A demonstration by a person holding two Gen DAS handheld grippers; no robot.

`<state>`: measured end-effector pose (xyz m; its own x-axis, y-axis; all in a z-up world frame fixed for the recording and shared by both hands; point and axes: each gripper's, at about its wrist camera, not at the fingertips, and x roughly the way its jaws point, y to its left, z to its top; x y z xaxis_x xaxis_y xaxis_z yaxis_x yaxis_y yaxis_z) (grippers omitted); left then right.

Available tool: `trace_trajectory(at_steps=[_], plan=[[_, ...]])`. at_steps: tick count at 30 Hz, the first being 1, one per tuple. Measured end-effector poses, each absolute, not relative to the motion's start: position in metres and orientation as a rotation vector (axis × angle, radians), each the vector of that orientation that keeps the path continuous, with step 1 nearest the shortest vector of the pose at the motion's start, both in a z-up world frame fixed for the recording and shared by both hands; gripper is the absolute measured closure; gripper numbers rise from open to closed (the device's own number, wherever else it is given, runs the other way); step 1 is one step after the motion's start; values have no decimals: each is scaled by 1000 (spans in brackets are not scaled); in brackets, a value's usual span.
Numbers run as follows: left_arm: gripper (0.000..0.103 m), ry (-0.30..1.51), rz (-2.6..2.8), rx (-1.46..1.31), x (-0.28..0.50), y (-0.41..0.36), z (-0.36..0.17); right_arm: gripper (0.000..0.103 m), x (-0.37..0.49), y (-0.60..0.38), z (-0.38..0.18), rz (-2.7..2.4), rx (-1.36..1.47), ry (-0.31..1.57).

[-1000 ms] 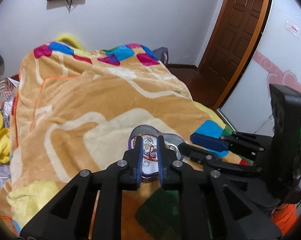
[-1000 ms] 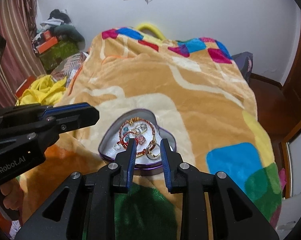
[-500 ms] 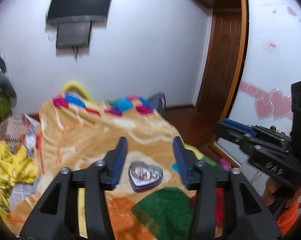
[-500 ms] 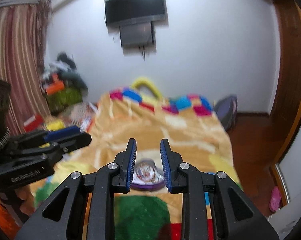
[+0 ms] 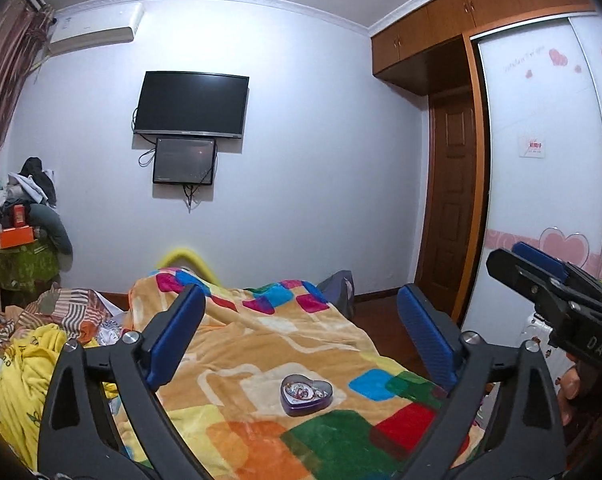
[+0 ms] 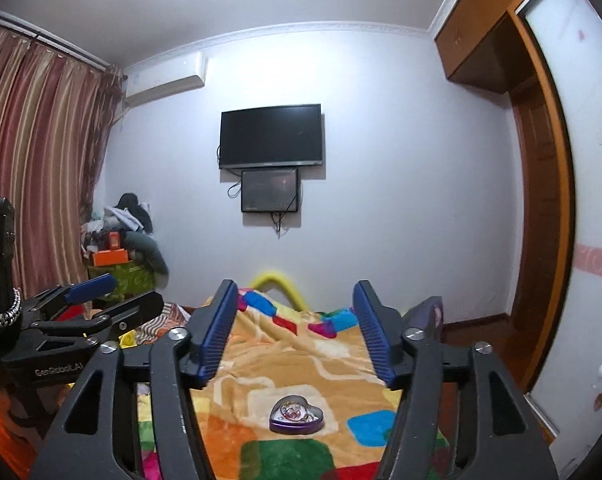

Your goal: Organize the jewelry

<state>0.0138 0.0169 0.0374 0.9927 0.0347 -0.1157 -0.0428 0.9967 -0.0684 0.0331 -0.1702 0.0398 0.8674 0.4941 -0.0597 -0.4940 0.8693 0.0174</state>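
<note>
A purple heart-shaped tin (image 5: 306,395) lies open on the patterned blanket (image 5: 261,344), with several pieces of jewelry inside. It also shows in the right wrist view (image 6: 297,415). My left gripper (image 5: 301,332) is wide open and empty, held high and well back from the tin. My right gripper (image 6: 297,332) is also wide open and empty, high above the bed. Each gripper shows at the edge of the other's view: the right one (image 5: 541,272) and the left one (image 6: 109,296).
A TV (image 5: 191,104) hangs on the far wall. Piled clothes and boxes (image 5: 21,232) stand at the left, yellow cloth (image 5: 17,376) beside the bed. A wooden door (image 5: 449,216) and wardrobe (image 5: 549,160) are on the right. Curtains (image 6: 37,160) hang left.
Both grippers have lifted up and pulled back from the tin and opened wide. The tin with the jewelry stays on the blanket.
</note>
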Motion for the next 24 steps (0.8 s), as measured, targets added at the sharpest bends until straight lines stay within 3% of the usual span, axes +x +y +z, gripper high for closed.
trace_trajectory(at_steps=[6,24], plan=[[3,107,64,-51,-3,10,32,18,24,-165,36,481,14,68],[2,129,53,-52,-9,4,26,17,12,-173,27,461,-21,88]])
